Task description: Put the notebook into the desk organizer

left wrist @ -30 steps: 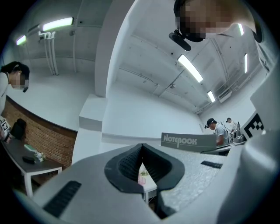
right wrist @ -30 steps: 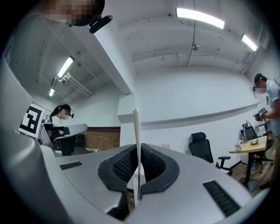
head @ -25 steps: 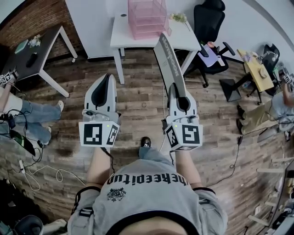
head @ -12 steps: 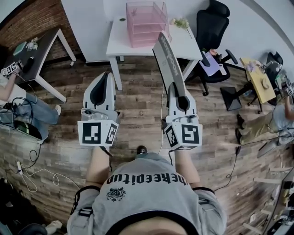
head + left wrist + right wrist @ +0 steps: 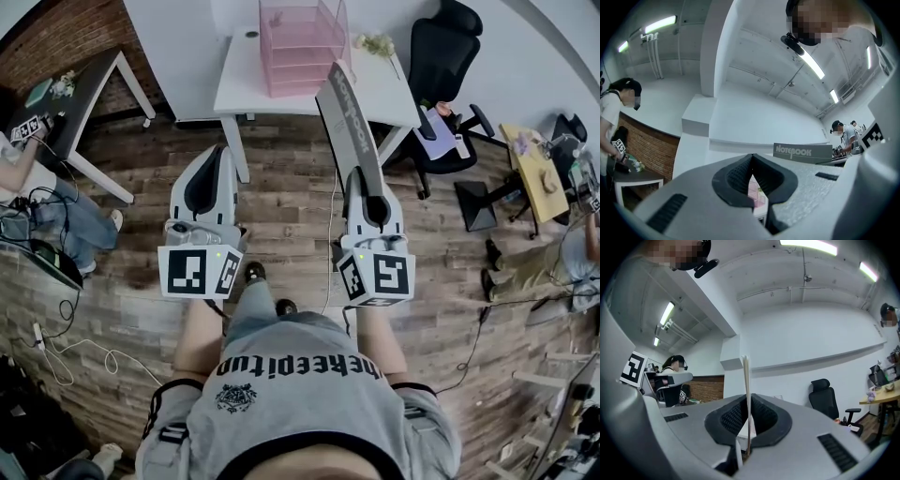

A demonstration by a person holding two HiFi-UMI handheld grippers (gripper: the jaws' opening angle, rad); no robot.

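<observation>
- Head view: the thin grey notebook (image 5: 349, 112) with a lettered cover rises tilted from the right gripper (image 5: 364, 187). Its far end, toward 12 o'clock, overlaps the white table (image 5: 239, 80). The pink mesh desk organizer (image 5: 298, 37) stands on that table, its top cut off by the frame. The left gripper (image 5: 216, 159) is at 9 o'clock.
- Left gripper view: the jaws are pressed together and hold nothing. A pink sliver shows through the slit below them. The notebook is at 3 o'clock, its lower part hidden.
- Right gripper view: the jaws are clamped on the notebook, which is seen edge-on as a thin upright strip.

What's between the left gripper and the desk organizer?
Head view: wooden floor, then bare white desktop, separate the left gripper from the desk organizer.
</observation>
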